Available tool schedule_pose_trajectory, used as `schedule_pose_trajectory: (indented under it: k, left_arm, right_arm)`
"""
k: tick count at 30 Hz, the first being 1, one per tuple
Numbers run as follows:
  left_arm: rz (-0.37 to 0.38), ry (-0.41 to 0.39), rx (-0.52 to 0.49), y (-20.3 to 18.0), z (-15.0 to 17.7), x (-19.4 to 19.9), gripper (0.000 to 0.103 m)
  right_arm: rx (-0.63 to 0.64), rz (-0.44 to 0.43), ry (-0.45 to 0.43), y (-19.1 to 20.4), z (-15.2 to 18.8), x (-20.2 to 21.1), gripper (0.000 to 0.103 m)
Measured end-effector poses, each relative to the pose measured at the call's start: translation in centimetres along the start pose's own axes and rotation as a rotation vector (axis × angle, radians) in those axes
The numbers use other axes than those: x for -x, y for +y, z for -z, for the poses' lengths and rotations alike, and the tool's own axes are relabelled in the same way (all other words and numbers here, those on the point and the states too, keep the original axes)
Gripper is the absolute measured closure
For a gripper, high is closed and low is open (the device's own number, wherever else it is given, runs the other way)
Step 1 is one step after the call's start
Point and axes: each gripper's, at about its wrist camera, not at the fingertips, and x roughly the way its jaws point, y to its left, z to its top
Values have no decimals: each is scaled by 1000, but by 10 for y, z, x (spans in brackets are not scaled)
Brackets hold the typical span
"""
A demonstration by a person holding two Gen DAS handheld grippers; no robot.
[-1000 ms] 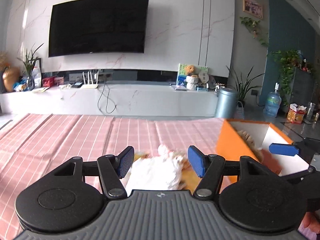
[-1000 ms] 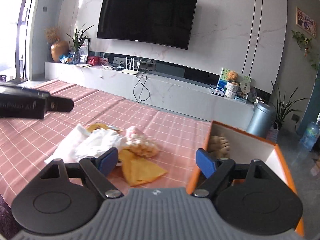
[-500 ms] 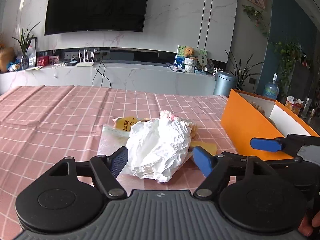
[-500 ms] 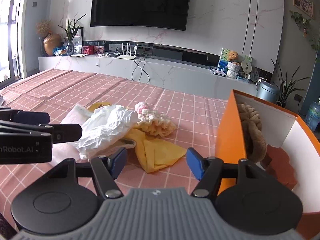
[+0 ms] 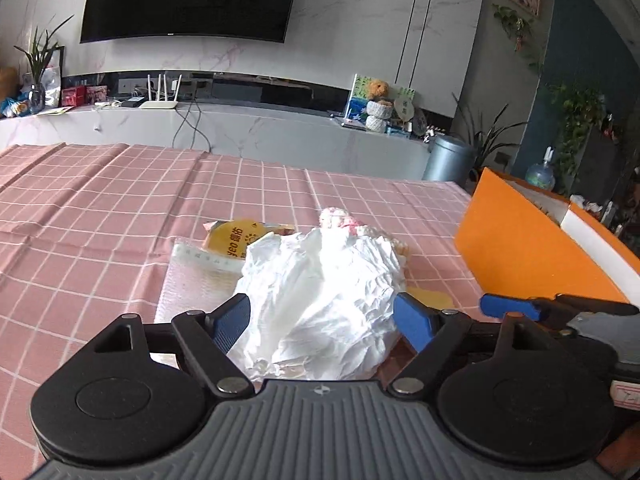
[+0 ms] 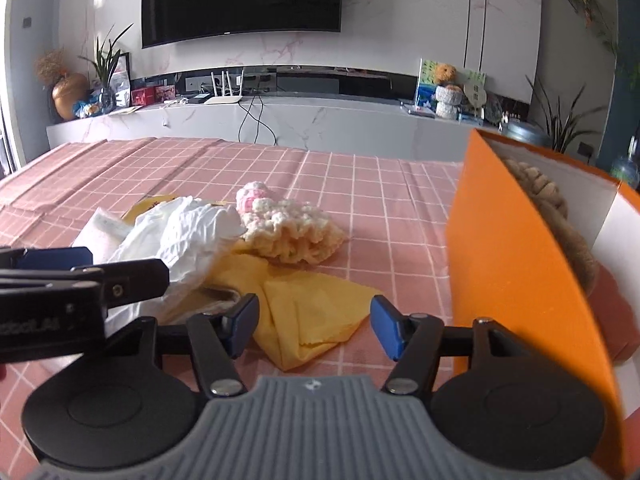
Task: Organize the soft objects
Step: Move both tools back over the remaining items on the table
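Note:
A crumpled white plastic bag (image 5: 320,296) lies on the pink checked tablecloth (image 5: 120,208); my left gripper (image 5: 322,322) is open with its blue pads on either side of it. The bag also shows in the right wrist view (image 6: 180,232). Beside it lie a cream and pink crocheted piece (image 6: 288,228) and a folded yellow cloth (image 6: 312,312). My right gripper (image 6: 314,326) is open, over the yellow cloth's near edge. An orange box (image 6: 508,264) at the right holds a brown woven item (image 6: 560,216).
A yellow packet (image 5: 236,236) and a clear bubble pouch (image 5: 196,280) lie under the bag's left side. The left gripper's body (image 6: 60,300) shows at the left of the right wrist view. A TV wall and a low cabinet stand beyond the table.
Both grippers have moved lower and closer to the pile. The left gripper's open pads now flank the white bag; the right gripper has come down over the yellow cloth.

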Motion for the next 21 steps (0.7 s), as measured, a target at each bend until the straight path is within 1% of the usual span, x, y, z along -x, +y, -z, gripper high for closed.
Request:
schedule_pose_trajectory:
  k: [2, 4, 5, 7, 9, 11, 13, 14, 19, 20, 21]
  left_arm:
    - [50, -17, 18, 3, 0, 1, 5]
    - [81, -16, 19, 4, 1, 0, 4]
    - [73, -8, 13, 5, 2, -2, 4]
    - [31, 2, -4, 7, 3, -6, 4]
    - [-7, -1, -20, 7, 3, -8, 4]
    - [-40, -8, -60, 3, 3, -9, 4]
    - [-61, -15, -88, 1, 3, -10, 4]
    - [-63, -11, -86, 2, 3, -11, 4]
    - [-37, 47, 1, 13, 4, -20, 4]
    - [-23, 52, 34, 19, 5, -22, 8]
    - [-12, 57, 62, 22, 6, -22, 15]
  right_arm:
    - [-3, -23, 7, 0, 0, -6, 45]
    - [15, -22, 14, 0, 2, -11, 45]
    - [16, -19, 19, 0, 3, -13, 45]
    - [0, -30, 27, -3, 4, -16, 45]
    - [-15, -45, 29, -4, 5, -18, 45]
    - [-13, -49, 31, -4, 5, -20, 45]
    - [-6, -54, 34, -5, 6, -22, 45]
    - [-6, -59, 38, -5, 6, -24, 48]
    - [0, -83, 60, -3, 7, -29, 55]
    - [0, -85, 59, -3, 8, -29, 55]
    - [2, -84, 59, -2, 8, -29, 55]
